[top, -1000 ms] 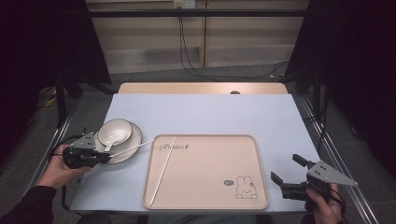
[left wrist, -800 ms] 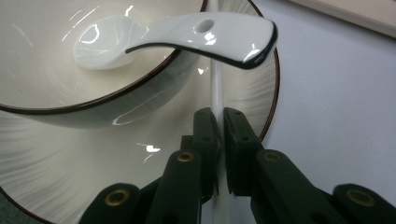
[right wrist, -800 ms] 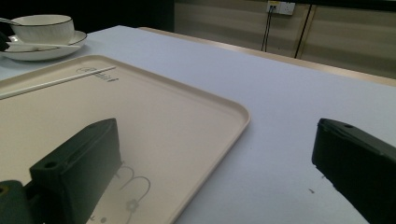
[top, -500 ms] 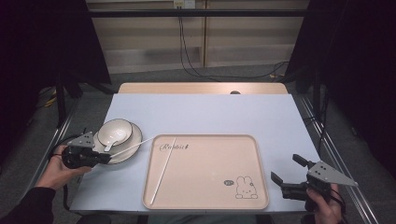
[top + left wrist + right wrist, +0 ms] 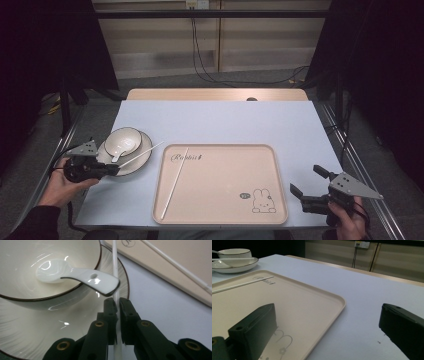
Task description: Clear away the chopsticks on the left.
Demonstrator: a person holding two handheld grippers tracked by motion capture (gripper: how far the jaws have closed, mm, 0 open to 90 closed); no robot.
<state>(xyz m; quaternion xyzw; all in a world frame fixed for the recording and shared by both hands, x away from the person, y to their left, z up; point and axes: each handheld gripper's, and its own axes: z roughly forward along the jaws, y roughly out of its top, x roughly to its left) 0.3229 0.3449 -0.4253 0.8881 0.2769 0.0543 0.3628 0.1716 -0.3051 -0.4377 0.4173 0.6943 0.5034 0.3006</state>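
Note:
My left gripper [image 5: 109, 170] [image 5: 117, 305] is shut on the near end of a thin white chopstick [image 5: 142, 153] [image 5: 115, 270]. That chopstick lies across the rim of a white plate [image 5: 142, 156] [image 5: 37, 327]. A white bowl [image 5: 123, 140] [image 5: 22, 262] stands on the plate with a white spoon [image 5: 116, 152] [image 5: 77, 277] in it. A second white chopstick [image 5: 175, 182] [image 5: 175, 264] [image 5: 242, 284] lies on the beige tray [image 5: 220, 200] [image 5: 180, 250] [image 5: 317, 297]. Off the tray's right front corner, my right gripper [image 5: 306, 186] [image 5: 325, 325] is open and holds nothing.
The tray has a rabbit drawing [image 5: 262, 201] near its front right corner. The pale blue table [image 5: 225, 120] runs back to a wooden strip. Dark metal frame rails [image 5: 350, 155] line both sides of the table, and cables [image 5: 200, 55] hang behind it.

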